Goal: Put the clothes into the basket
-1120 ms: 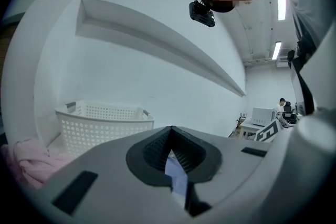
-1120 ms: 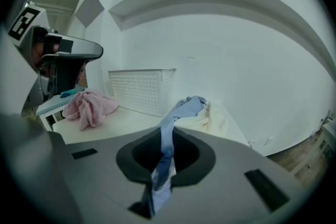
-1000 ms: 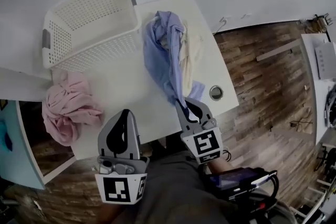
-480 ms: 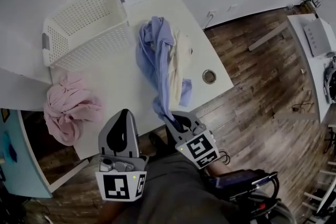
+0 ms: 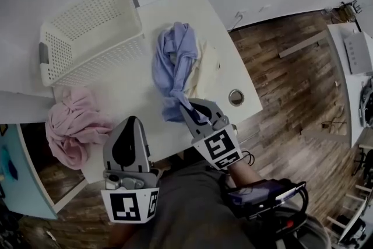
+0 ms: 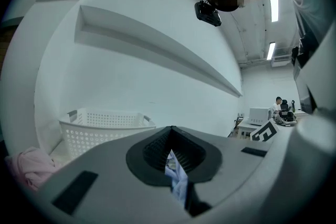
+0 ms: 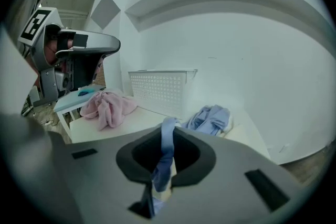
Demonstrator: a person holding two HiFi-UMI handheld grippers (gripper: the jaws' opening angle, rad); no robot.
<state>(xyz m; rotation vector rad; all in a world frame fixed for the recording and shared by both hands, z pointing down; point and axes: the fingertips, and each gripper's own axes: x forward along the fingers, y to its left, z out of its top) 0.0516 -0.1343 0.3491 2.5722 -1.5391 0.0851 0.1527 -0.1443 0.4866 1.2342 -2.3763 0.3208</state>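
Right tool (image 5: 189, 109) is coming back in over the near edge of the white tabletop (image 5: 137, 96). Half a second ago it was hanging out past that edge with the light blue cotton shirt (image 5: 173, 58) drawn out into a long strand. That strand is now shortening and bunching at the six o'clock end of the pile.

- Its jaws are staying clamped tight on a fold of the blue shirt, and the cloth is running up between the pads in the right gripper view.
- The rest of the shirt is lying on the tabletop, draped over a cream garment (image 5: 208, 70) that is showing at the pile's three o'clock side.
- Left tool (image 5: 130, 121) is idling at the near edge, tips together and gripping nothing. The blue seen through its gap is cloth lying beyond it.
- The white perforated plastic basket (image 5: 96, 58) is sitting at ten o'clock from the pile, and no clothes are showing in it in the head view.
- A crumpled pink garment (image 5: 73, 125) is slumping over the tabletop's edge at eight o'clock, untouched and lying as before.

Judgement: the pull-out is reversing and the grip is holding. The shirt is looking ready to be lifted and swung toward ten o'clock. All three garments are still waiting outside the basket.
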